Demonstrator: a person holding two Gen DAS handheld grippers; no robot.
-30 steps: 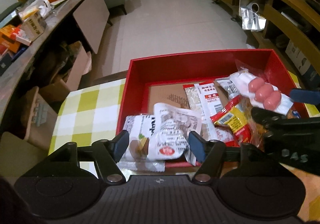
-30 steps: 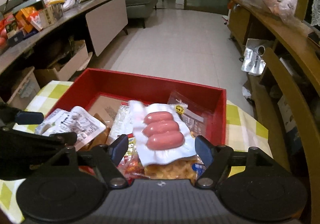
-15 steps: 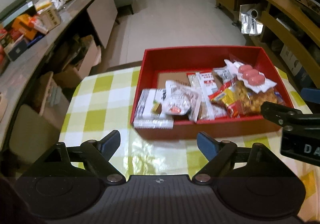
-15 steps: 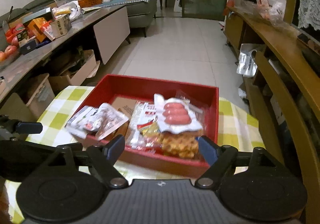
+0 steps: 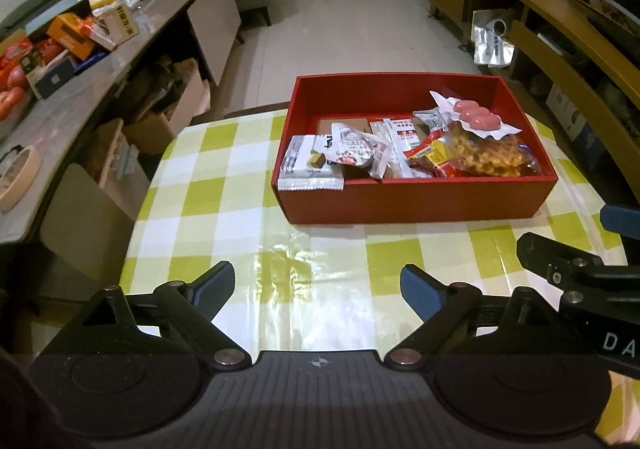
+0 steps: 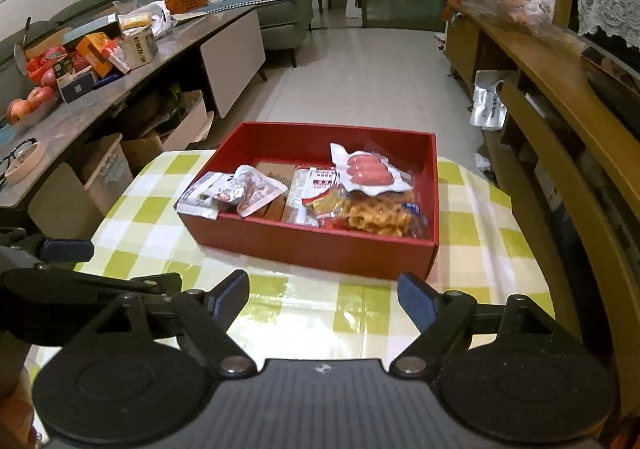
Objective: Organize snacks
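Note:
A red box stands on the green-and-white checked table. Several snacks lie in it: a sausage pack on top of a bag of golden waffle snacks, and white packets over the box's left rim. My left gripper hangs over bare cloth short of the box, its jaws opening with nothing between them. My right gripper is also back from the box, open and holding nothing.
A long counter with boxes and apples runs along the left, with cardboard boxes beneath it. Wooden shelving lines the right side. Tiled floor lies beyond the table. The left gripper's fingers show at the left edge of the right wrist view.
Both grippers have drawn back and up from the box, and their jaws have spread wider. The white packet and the sausage pack that sat between the jaws now lie in the box.

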